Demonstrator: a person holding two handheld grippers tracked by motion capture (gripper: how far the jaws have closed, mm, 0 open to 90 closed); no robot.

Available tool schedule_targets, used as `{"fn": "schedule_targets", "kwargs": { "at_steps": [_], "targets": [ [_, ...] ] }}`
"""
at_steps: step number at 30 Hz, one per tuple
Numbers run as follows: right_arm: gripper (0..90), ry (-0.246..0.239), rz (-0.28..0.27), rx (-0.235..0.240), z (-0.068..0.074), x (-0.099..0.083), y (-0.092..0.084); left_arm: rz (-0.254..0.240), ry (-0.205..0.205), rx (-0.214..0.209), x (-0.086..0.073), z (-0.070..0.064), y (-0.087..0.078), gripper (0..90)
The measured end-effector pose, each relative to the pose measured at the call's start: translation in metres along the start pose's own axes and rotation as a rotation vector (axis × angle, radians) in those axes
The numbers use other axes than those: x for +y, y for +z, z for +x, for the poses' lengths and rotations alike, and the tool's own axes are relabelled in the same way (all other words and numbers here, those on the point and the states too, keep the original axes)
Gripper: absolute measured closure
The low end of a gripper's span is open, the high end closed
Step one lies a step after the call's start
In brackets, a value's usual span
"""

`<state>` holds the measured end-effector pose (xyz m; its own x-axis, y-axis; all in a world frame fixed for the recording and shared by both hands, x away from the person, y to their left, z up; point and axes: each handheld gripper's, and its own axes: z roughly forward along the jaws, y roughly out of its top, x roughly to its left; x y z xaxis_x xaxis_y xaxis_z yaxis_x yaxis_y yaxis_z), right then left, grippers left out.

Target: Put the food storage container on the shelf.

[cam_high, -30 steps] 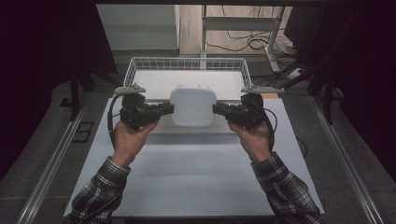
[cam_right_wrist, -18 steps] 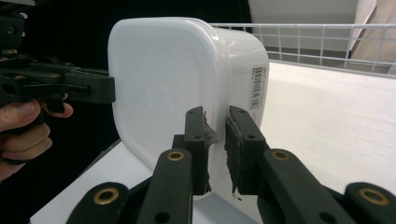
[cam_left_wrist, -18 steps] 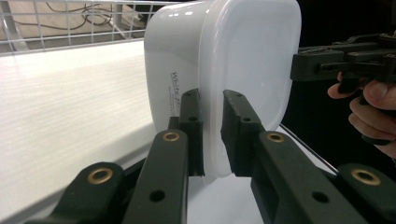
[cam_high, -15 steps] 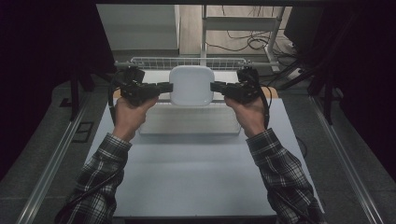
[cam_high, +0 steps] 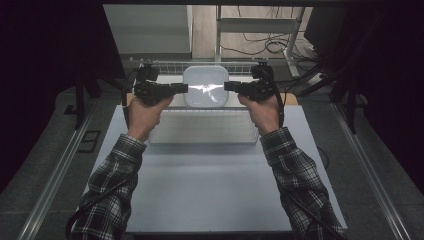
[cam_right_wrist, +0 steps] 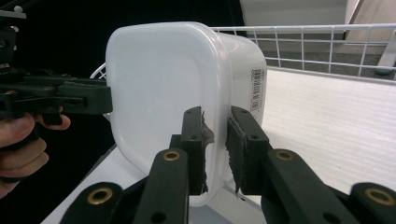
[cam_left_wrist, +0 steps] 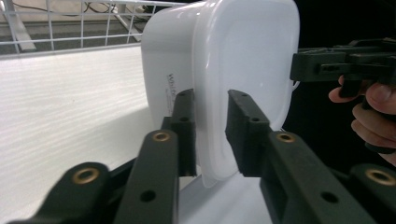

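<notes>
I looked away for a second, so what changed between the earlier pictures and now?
Both grippers, left gripper and right gripper, carried the white plastic container away from the person, over the wire basket. Their jaws have just been opening, the rim between them. The basket stayed put.

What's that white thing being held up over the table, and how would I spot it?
Look to the far end of the pale table, just before the wire basket. There hangs a white plastic lidded container, square with rounded corners, the one thing lifted between two black tongs.

A white table (cam_high: 210, 190) carries 1 wire basket (cam_high: 202, 127).
</notes>
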<state>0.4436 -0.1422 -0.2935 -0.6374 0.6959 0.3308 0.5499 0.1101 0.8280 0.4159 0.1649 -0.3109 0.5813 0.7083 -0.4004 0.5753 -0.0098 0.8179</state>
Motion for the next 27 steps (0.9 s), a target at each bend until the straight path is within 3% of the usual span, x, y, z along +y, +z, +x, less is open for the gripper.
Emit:
{"fn": "schedule_targets", "kwargs": {
  "at_steps": [8,13,22,27],
  "targets": [
    [67.4,0.002,0.011,-0.035,-0.004,0.006,0.012,0.026,0.007,0.051,0.008,0.002,0.009,68.2],
    [63.8,0.009,0.022,-0.045,-0.005,0.009,0.019,0.03,-0.02,0.044,0.012,0.008,0.013,67.8],
    [53.5,0.031,0.046,-0.054,-0.008,0.011,0.029,0.048,-0.022,0.088,0.02,0.014,0.025,55.6],
    [45.4,0.016,0.024,-0.11,-0.01,0.012,0.03,0.027,-0.023,0.122,0.022,0.018,0.03,50.2]
  ]
}}
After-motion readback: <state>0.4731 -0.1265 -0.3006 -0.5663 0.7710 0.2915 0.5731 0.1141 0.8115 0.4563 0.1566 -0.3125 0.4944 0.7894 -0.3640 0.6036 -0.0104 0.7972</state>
